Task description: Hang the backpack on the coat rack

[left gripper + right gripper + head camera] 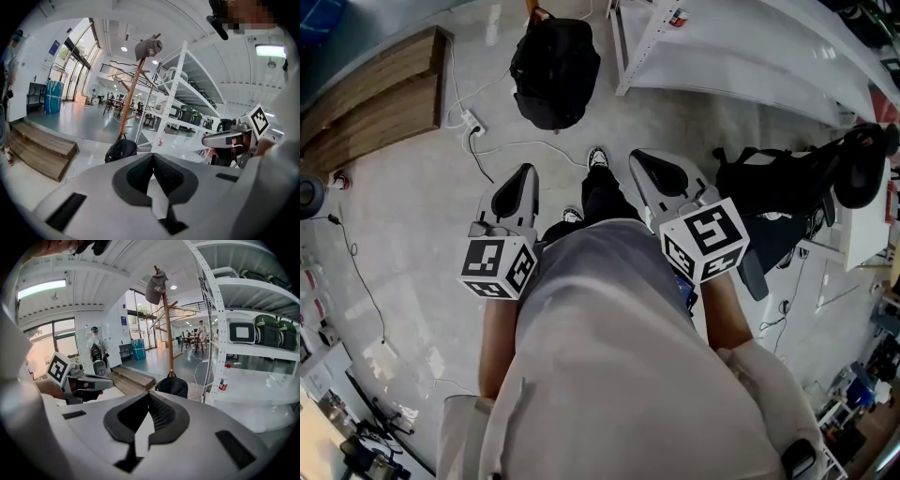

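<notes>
At top middle of the head view, on the pale floor (422, 244): black cloth backpack (555, 70), beside the brown wooden coat rack (132, 91). Lower down, left gripper (525, 173) and right gripper (639, 159), jaws pressed together, holding nothing.

The backpack (554, 70), at twelve o'clock in the head view, is black. The left gripper (523, 176) and right gripper (643, 161) are pale grey with black pads. Their cubes (497, 267) carry black-and-white square markers. The floor (412, 216) is glossy light grey, crossed by a white cable (525, 142). The step (370, 108), at ten o'clock, is brown wood-grain. The rack (167, 333) is reddish-brown wood and its cap (156, 286) is grey. The shelves (262, 380) are white, and the bottle (225, 377) has a red top.
</notes>
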`<control>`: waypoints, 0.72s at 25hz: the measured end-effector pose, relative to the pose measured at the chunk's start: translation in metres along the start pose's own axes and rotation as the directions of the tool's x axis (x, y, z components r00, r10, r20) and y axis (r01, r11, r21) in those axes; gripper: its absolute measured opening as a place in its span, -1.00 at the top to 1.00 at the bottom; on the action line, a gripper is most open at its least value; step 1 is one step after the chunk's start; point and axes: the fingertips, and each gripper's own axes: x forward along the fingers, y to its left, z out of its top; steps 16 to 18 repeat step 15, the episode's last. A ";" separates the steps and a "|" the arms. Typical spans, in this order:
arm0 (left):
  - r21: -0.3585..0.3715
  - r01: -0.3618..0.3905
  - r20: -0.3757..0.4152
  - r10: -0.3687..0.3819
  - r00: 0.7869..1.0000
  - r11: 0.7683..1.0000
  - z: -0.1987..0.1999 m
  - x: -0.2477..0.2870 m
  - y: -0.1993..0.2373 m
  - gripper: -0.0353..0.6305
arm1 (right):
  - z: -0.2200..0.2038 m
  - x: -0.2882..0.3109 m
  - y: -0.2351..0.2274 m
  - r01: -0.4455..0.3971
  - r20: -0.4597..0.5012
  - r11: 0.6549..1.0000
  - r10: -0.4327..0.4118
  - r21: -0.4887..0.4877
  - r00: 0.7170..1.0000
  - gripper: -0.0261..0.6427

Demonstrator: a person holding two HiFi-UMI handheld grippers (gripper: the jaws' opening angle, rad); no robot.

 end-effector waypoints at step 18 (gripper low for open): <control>-0.011 -0.009 -0.019 0.009 1.000 1.000 0.001 0.006 -0.001 0.88 | -0.008 0.009 -0.012 0.025 -0.042 0.999 -0.023 0.044 0.999 0.89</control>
